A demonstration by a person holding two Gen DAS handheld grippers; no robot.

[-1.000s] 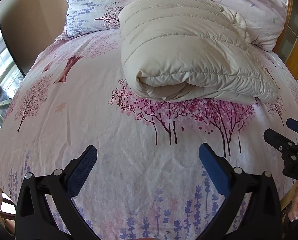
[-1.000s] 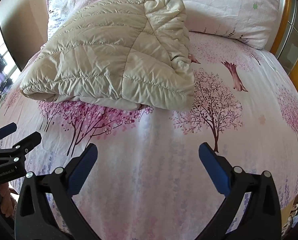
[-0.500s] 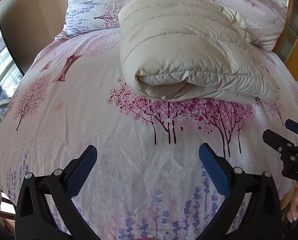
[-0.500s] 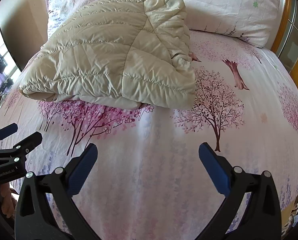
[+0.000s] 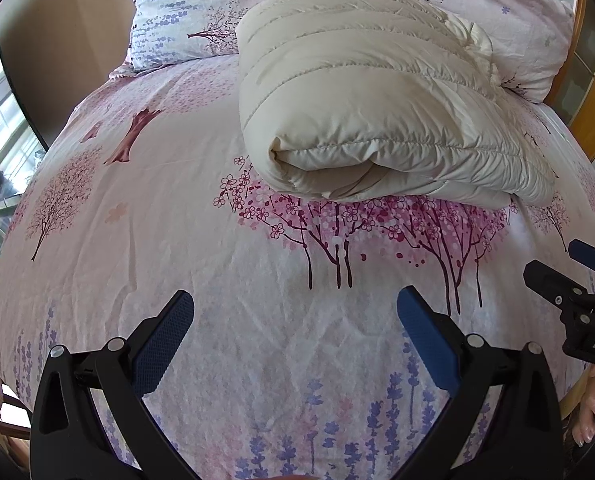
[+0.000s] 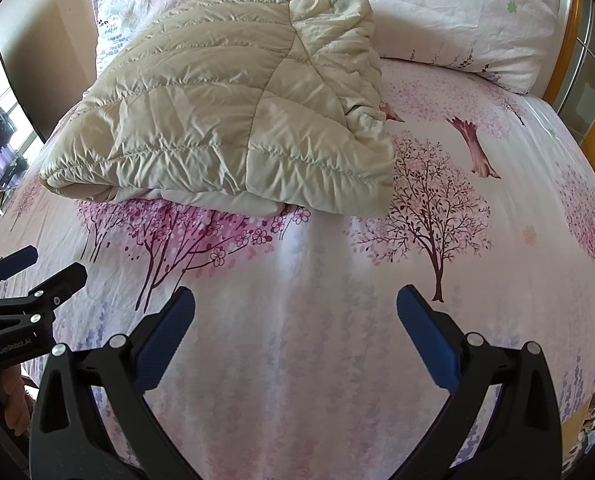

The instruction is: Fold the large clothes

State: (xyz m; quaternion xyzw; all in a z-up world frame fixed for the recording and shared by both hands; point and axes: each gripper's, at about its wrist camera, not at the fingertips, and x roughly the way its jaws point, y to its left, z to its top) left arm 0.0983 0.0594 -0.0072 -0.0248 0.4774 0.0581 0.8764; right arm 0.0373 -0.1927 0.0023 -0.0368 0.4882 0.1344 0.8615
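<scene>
- Left gripper (image 5: 295, 320): both blue pads (image 5: 162, 342) spread wide, nothing between them. It hangs above the bare floral bedsheet (image 5: 177, 220), short of the garment.
- Right gripper (image 6: 295, 320): same state, pads (image 6: 427, 340) splayed apart and empty, over the sheet near the bed's near edge.
- Change over the last 1.0 s: very little. In the left view the folded cream puffer jacket (image 5: 369, 92) sits a touch lower and nearer; in the right view the jacket (image 6: 233, 120) drifts slightly down-frame. Both grippers creep forward, or tip, by a small amount. The bundle itself keeps its shape and place.
- Jacket location: folded into a thick stack of layers, resting on the sheet toward the head of the bed, its far edge against the pillows (image 5: 185, 12). Rolled fold faces the left camera; a looser corner faces the right.
- Reading: folding looks essentially complete. Neither tool touches the cloth, so this seems a stand-off or final check, not a fresh grab.
- Pose: the 2 grippers sit side by side, each visible at the other's frame edge, both aimed up the bed at the bundle. Fingers of a hand (image 5: 587, 412) show at the lower right of the left view.
</scene>
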